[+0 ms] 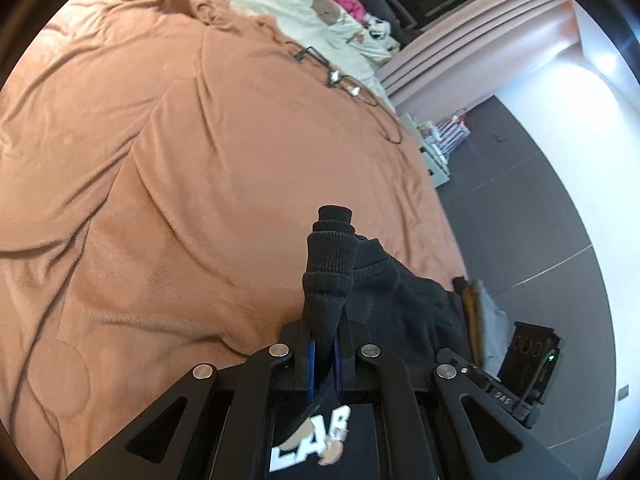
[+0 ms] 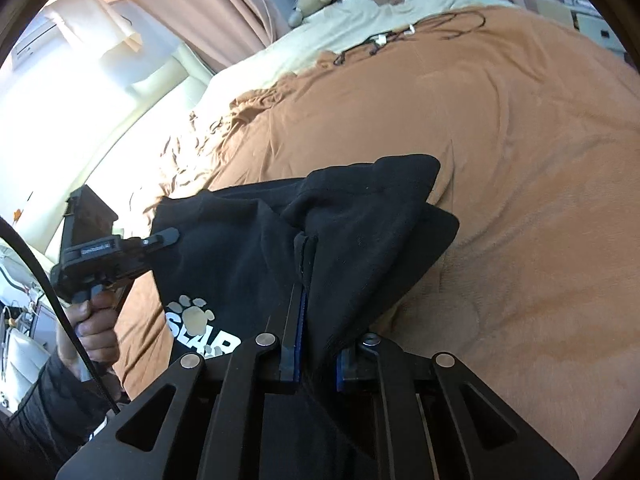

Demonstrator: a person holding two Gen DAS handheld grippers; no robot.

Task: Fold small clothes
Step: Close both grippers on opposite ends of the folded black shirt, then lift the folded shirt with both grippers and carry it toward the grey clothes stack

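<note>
A small black garment (image 2: 248,240) with a white paw print and letters is held up above the brown bedspread (image 2: 520,160). My right gripper (image 2: 316,344) is shut on a bunched edge of it, and the cloth drapes forward and to the left. My left gripper (image 1: 324,348) is shut on the garment's ribbed black cuff (image 1: 330,256), which sticks up between its fingers. In the right wrist view the left gripper (image 2: 160,240) shows at the left, held by a hand (image 2: 94,332), its tip at the garment's left edge.
The brown bedspread (image 1: 160,160) covers most of the bed. Black cables (image 1: 360,92) lie near its far edge, by a cream sheet (image 1: 320,12) with soft toys. Dark floor (image 1: 520,216) and a low shelf (image 1: 432,152) lie right of the bed. Curtains (image 2: 208,4) hang at the window.
</note>
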